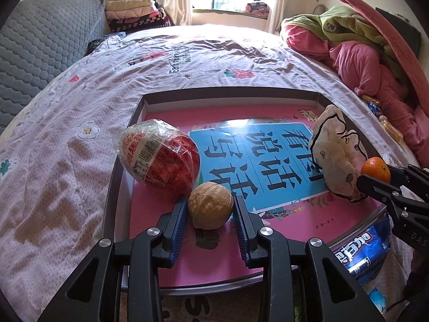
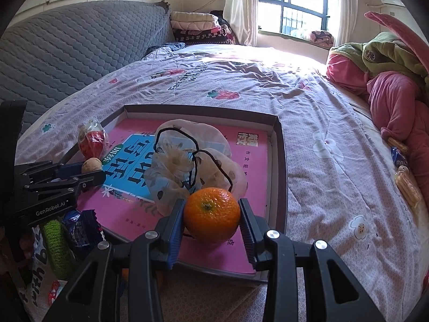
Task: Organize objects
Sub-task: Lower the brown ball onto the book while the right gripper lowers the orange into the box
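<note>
Left tool (image 1: 210,209) grips a walnut (image 1: 210,205) low in the frame's center, over the box tray (image 1: 150,99). Right tool (image 2: 211,216) grips an orange (image 2: 211,214) at lower center, near the tray's front edge.

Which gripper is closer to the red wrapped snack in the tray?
Left. The left gripper, closed around the walnut, sits right beside the red wrapped snack. The right gripper holds the orange across the tray, beyond the scrunchie.
</note>
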